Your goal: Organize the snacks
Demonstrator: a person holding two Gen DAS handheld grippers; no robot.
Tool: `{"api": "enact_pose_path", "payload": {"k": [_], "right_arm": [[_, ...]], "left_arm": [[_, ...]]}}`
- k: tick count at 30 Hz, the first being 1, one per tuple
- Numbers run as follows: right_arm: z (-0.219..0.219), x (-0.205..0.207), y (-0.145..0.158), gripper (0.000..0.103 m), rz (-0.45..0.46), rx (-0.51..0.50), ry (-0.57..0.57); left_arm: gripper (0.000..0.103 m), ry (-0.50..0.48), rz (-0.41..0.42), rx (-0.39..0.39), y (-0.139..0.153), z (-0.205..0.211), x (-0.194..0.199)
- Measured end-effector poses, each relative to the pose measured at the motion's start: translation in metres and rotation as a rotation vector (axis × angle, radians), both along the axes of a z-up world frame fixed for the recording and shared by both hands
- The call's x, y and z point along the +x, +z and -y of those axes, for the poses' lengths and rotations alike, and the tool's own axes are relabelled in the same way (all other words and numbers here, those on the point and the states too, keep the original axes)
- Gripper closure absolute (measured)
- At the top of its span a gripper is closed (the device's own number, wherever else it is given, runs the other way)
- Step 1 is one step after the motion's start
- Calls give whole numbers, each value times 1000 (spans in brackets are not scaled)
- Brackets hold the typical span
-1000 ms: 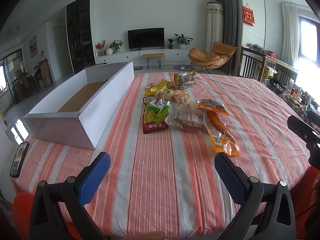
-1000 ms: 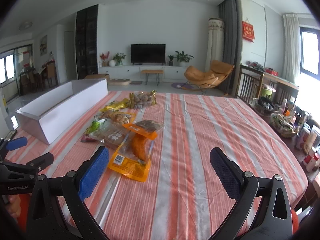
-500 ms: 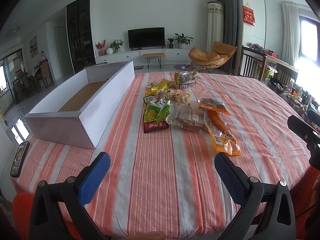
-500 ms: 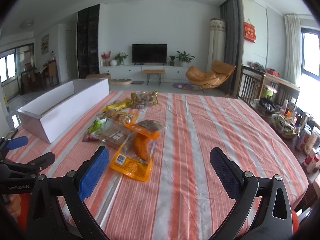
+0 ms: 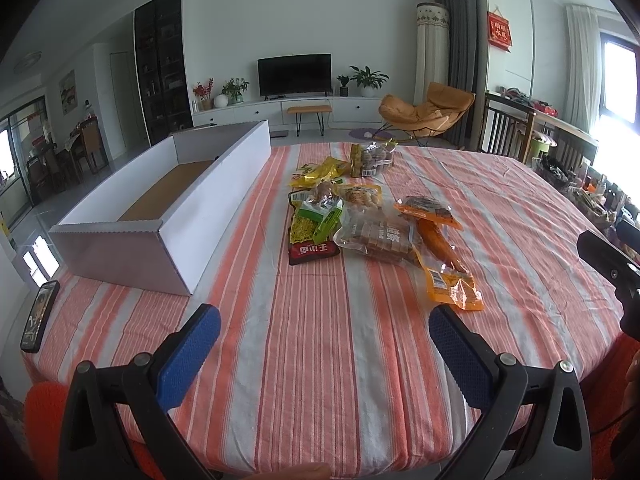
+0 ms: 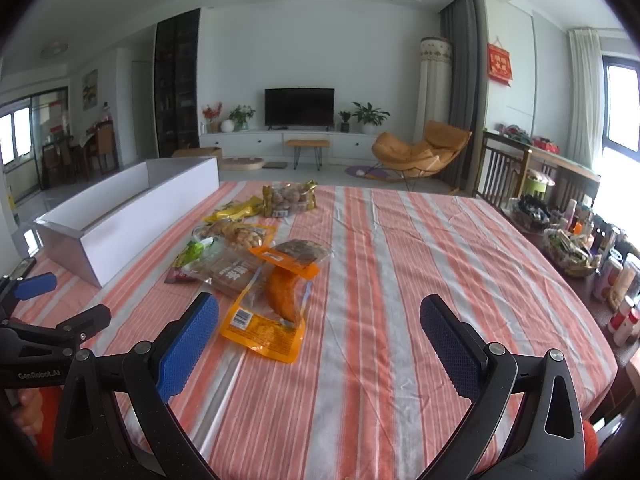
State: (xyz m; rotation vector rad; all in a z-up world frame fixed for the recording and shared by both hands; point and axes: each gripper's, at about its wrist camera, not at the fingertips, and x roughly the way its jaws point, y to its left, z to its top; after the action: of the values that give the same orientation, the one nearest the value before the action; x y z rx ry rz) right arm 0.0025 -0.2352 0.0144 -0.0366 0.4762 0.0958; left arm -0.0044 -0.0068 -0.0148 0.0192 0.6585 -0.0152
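Observation:
Several snack packets lie in a cluster mid-table: an orange packet (image 5: 448, 268) (image 6: 272, 312) nearest, a clear packet of brown bars (image 5: 378, 236), a green and red packet (image 5: 312, 228), a yellow packet (image 5: 320, 170) and a bag of round snacks (image 5: 370, 158) (image 6: 290, 200) at the far end. A long white open box (image 5: 160, 204) (image 6: 120, 216) stands left of them, empty. My left gripper (image 5: 324, 344) is open and empty above the near table edge. My right gripper (image 6: 320, 336) is open and empty, just short of the orange packet.
The table carries an orange-and-white striped cloth (image 5: 320, 340). A phone (image 5: 40, 316) lies at the left edge. Bottles and baskets (image 6: 580, 248) crowd a side table to the right. The left gripper also shows in the right wrist view (image 6: 36, 320).
The right gripper has edged slightly forward toward the packets. The left gripper has barely moved.

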Motion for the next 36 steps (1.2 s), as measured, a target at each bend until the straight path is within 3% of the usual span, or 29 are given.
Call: {"api": "enact_pose_path", "payload": {"k": [13, 21, 31, 36], "right_arm": [[3, -1, 0, 1, 10, 11, -9], [2, 3, -4, 1, -12, 10, -1], [-4, 6, -10, 1, -47, -1, 20], [-8, 7, -12, 1, -59, -12, 33]], "left_arm": [[0, 14, -15, -7, -3, -6, 0], [0, 27, -101, -17, -21, -11, 13], [0, 40, -128, -10, -29, -17, 17], [0, 38, -193, -5, -47, -19, 29]]}}
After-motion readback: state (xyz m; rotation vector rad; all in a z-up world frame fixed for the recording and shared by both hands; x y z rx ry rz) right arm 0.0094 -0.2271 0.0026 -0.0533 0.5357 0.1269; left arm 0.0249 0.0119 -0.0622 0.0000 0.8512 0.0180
